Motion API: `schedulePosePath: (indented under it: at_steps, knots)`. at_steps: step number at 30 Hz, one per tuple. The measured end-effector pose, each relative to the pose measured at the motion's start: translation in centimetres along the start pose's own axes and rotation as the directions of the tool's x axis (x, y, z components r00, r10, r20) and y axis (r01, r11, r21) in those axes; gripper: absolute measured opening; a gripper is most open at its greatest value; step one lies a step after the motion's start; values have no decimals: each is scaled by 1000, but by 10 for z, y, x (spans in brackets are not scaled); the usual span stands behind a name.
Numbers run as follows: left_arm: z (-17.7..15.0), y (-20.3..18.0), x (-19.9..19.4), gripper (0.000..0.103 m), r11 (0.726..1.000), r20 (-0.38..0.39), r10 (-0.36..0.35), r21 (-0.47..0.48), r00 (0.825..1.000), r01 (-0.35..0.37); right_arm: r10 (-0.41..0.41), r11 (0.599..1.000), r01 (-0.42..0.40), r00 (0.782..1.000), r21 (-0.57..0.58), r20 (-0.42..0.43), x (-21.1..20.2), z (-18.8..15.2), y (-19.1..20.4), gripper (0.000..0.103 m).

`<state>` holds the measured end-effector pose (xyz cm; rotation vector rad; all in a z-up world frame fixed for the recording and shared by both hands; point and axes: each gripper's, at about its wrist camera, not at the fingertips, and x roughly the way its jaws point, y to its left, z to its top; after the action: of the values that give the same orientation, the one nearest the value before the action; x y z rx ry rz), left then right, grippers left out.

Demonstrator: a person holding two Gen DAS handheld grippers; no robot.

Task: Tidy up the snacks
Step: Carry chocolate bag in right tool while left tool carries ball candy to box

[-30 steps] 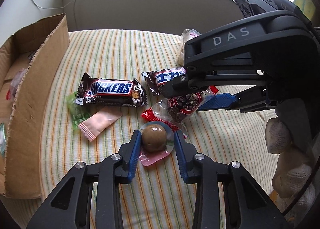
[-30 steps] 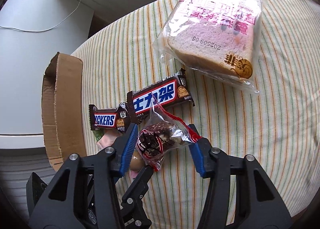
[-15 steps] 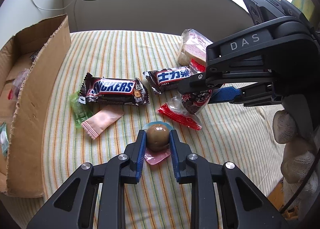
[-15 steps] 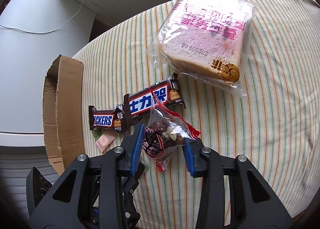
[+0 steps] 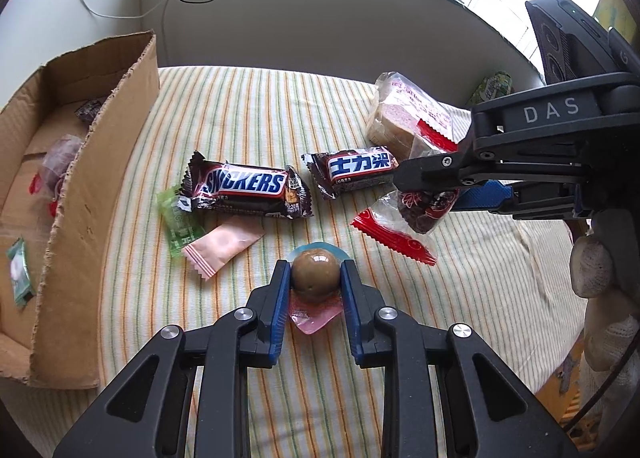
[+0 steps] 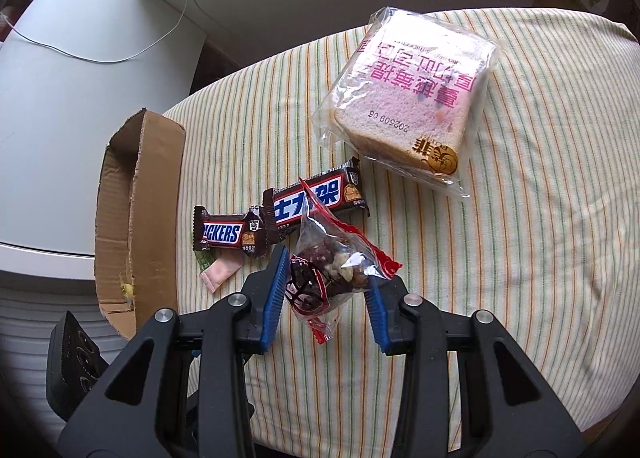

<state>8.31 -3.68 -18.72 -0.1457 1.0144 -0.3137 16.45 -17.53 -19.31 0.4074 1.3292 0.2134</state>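
left gripper (image 5: 314,282) clamps round brown candy (image 5: 314,276) | right gripper (image 6: 326,286) pinches nut bag (image 6: 328,274) | risk: smooth ball squirts out, or crinkly bag slips, before cardboard box (image 5: 100,186)

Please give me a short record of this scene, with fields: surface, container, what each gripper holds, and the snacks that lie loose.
surface: striped tablecloth
container: cardboard box at the left edge, some small packets already inside
left gripper: shut on round brown candy
right gripper: shut on red-edged snack bag, lifted off the cloth
loose snacks: two Snickers bars, green candy, pink candy, bagged bread
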Motion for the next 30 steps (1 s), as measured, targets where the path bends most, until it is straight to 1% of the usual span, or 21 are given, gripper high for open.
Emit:
schedulePosePath:
  at_steps: [1,10,17,21,30]
  knots:
    - [6,-1,-2,24,1000,2,3,-2,1000,-3,2,1000,-2,1000,-8,3,-3,0,1,38]
    - [11,13,-43,24,999,58,16,-32,998,-14,25,996,-23,999,-85,22,-22,-2,27,38]
    - [18,24,-67,24,997,112,40,-72,993,-32,49,986,-47,999,-157,12,-27,-3,59,38]
    - [17,37,-79,24,993,125,60,-112,990,-46,54,976,-51,999,-214,8,-28,-4,81,38]
    - [18,72,-107,24,979,168,132,-178,977,-102,63,938,-66,998,-341,-21,-23,-11,130,38]
